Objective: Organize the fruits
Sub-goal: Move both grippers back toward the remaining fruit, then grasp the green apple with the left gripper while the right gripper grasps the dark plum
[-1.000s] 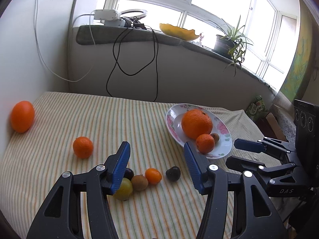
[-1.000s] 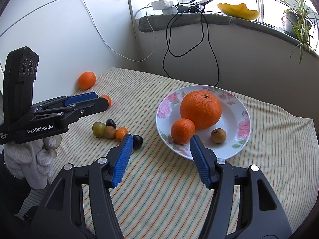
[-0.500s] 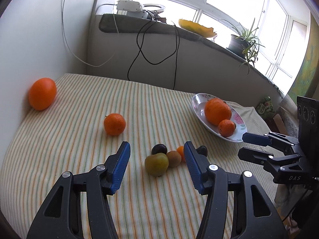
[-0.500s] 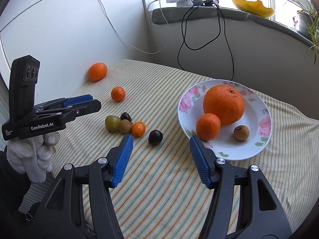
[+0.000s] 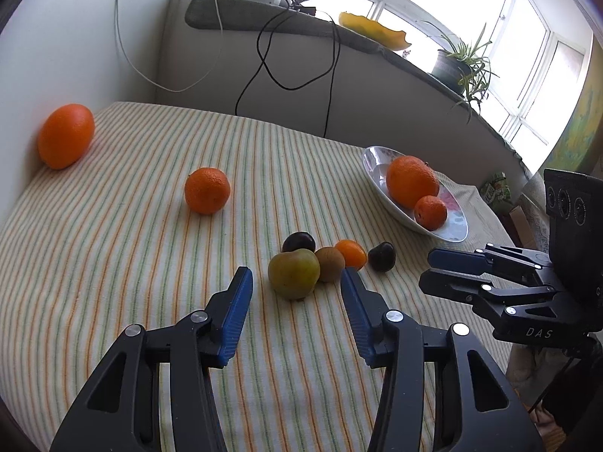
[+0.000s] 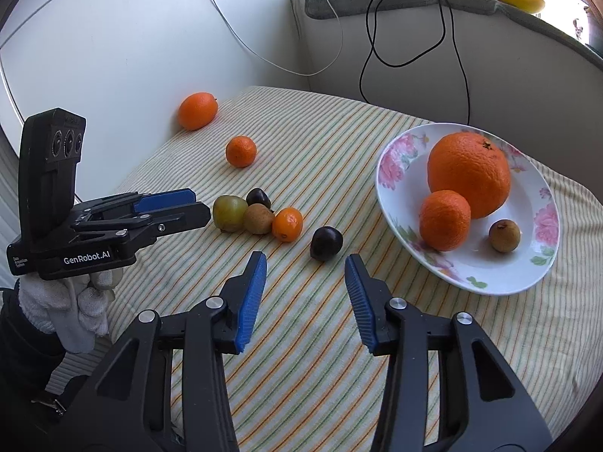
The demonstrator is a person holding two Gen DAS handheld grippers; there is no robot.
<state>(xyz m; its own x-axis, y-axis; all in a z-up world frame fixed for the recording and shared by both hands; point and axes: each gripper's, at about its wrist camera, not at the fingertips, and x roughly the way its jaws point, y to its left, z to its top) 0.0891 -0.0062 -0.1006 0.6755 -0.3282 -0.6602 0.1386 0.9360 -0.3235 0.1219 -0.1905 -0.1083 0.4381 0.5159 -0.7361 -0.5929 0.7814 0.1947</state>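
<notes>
A cluster of small fruit lies on the striped tablecloth [image 6: 309, 358]: a green-yellow plum [image 5: 294, 273] touching a brown kiwi-like fruit [image 5: 330, 263], a small kumquat-sized orange fruit [image 5: 351, 253] beside that, one dark plum [image 5: 299, 242] just behind them and a second dark plum [image 6: 326, 243] a little apart toward the plate. The floral plate [image 6: 527, 275], off to the right, holds a large orange [image 6: 469, 173], a tangerine [image 6: 444, 219] touching it and a small brown fruit [image 6: 504, 235]. A loose tangerine [image 5: 207, 190] sits farther back on the cloth, and an oval orange [image 5: 66, 135] rests against the wall at the far left corner. The left gripper [image 5: 294, 282], held in a white-gloved hand [image 6: 71, 301], hovers above the cloth, its jaws closing with the green-yellow plum just ahead of the tips and untouched. The right gripper [image 6: 304, 263] hovers likewise, its jaws closing with nothing between them, the second dark plum just beyond its fingertips.
</notes>
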